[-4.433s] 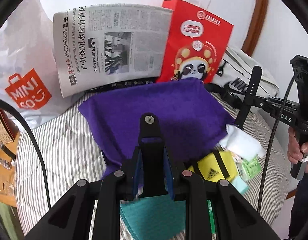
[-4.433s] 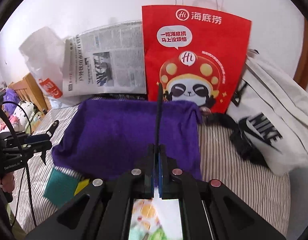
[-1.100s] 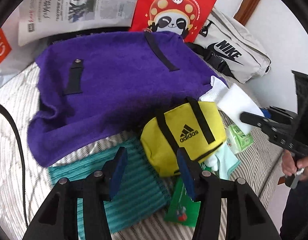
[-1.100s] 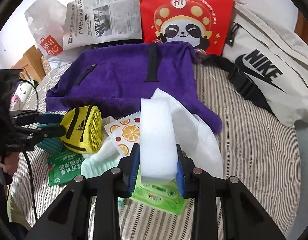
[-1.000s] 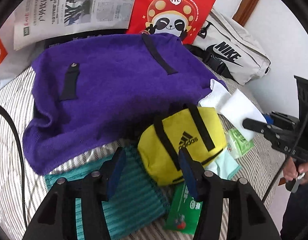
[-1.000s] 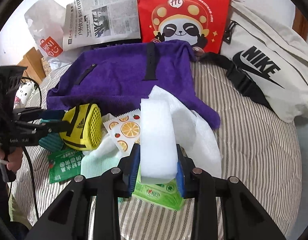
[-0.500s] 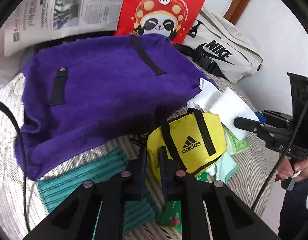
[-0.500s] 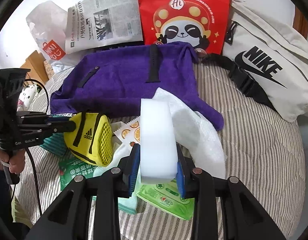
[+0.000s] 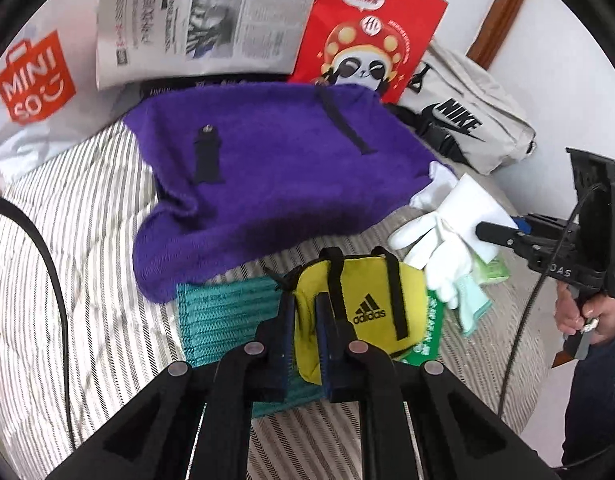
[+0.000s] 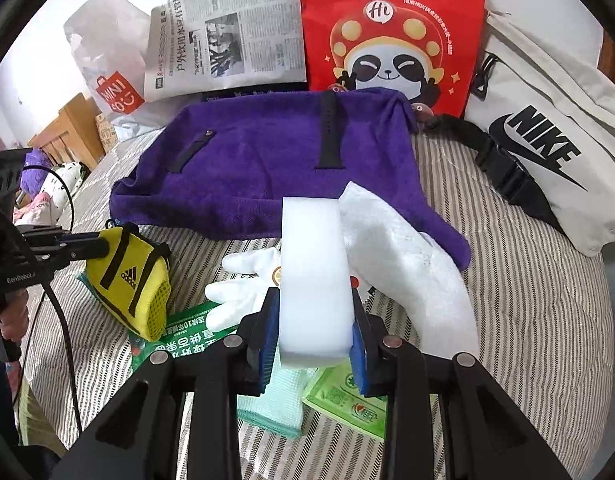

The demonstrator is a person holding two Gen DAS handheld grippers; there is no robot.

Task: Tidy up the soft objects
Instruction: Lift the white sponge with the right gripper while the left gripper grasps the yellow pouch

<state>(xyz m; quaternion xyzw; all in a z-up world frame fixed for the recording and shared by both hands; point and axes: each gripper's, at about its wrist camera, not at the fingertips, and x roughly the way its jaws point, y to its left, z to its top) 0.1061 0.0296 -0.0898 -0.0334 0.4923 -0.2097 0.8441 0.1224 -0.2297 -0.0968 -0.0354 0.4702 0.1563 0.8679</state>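
Note:
My left gripper (image 9: pixel 307 316) is shut on the edge of a yellow Adidas pouch (image 9: pixel 363 312) and holds it above a teal ribbed cloth (image 9: pixel 219 320). The pouch also shows at the left of the right wrist view (image 10: pixel 131 276). My right gripper (image 10: pixel 313 324) is shut on a white foam block (image 10: pixel 311 276), held above the bed. A purple towel (image 9: pixel 267 168) lies spread behind, with two black straps (image 9: pixel 205 158) on it. A white glove (image 10: pixel 247 284) and a white sheet (image 10: pixel 403 264) lie below the block.
Green packets (image 10: pixel 347 404) and a pale mint cloth (image 10: pixel 275 400) lie on the striped bedding (image 10: pixel 527 320). A newspaper (image 9: pixel 203 20), a red panda bag (image 9: pixel 371 32), a Miniso bag (image 9: pixel 31 80) and a white Nike bag (image 10: pixel 547 148) stand along the wall.
My left gripper closed on the yellow pouch and lifted it toward the left. A white glove now lies uncovered. My right gripper kept holding the foam block.

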